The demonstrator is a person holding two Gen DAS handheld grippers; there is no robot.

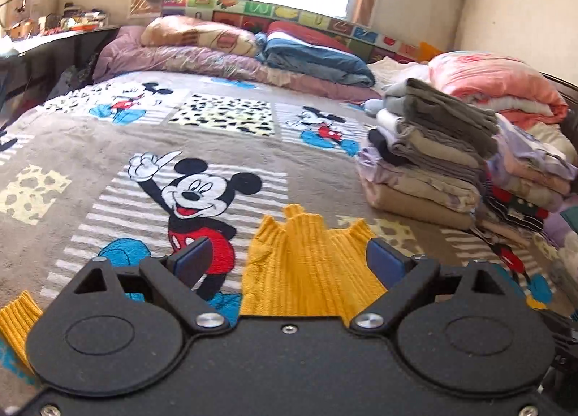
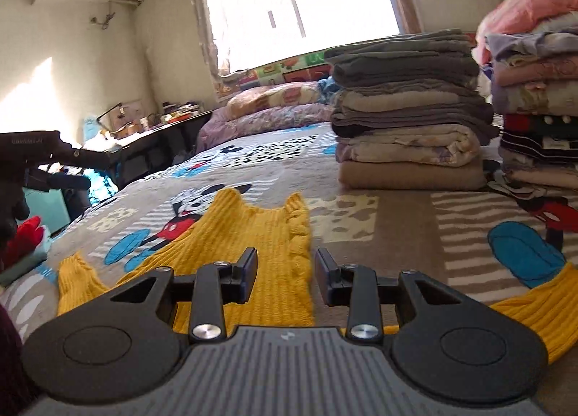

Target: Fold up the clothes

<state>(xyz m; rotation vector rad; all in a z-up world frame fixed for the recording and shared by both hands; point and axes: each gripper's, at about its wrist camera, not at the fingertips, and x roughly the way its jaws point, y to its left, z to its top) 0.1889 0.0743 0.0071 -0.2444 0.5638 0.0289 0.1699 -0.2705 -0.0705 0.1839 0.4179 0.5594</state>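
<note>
A yellow ribbed knit sweater (image 1: 307,264) lies flat on the Mickey Mouse blanket (image 1: 108,148). My left gripper (image 1: 289,259) is open, its jaws wide apart above the sweater's body, holding nothing. One yellow cuff (image 1: 16,318) shows at the far left. In the right wrist view the sweater (image 2: 253,235) spreads ahead, a sleeve (image 2: 534,311) trailing at the right. My right gripper (image 2: 286,273) is open and empty over the sweater's right edge. The left gripper (image 2: 54,163) shows at the left edge.
Two stacks of folded clothes (image 2: 408,112) (image 2: 542,109) stand on the bed's right side; they also show in the left wrist view (image 1: 433,148). Rolled quilts and pillows (image 1: 224,51) line the far end under the window. A cluttered desk (image 2: 151,127) stands left of the bed.
</note>
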